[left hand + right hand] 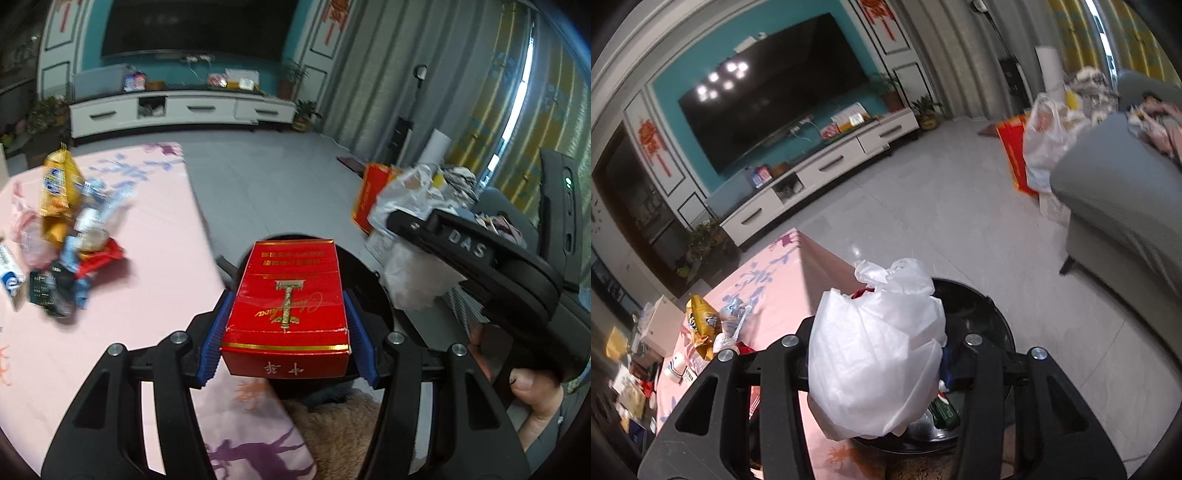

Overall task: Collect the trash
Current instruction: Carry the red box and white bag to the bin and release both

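a pink flowered table [159, 236] carries a heap of wrappers [70, 236]; a black bin [979, 306] stands beside it.

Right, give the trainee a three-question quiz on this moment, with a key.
1. True or false: the left claw is shut on a red box.
2. What does the right claw hold? A) a yellow snack bag B) a crumpled white plastic bag C) a tissue pack
3. Fill in: both claws are held above a round black ____.

Key
1. True: the blue pads press on both sides of the box.
2. B: the white plastic bag bulges between the fingers. The yellow snack bag lies on the pink tablecloth with other litter.
3. Bin: the black bin stands on the floor beside the table.
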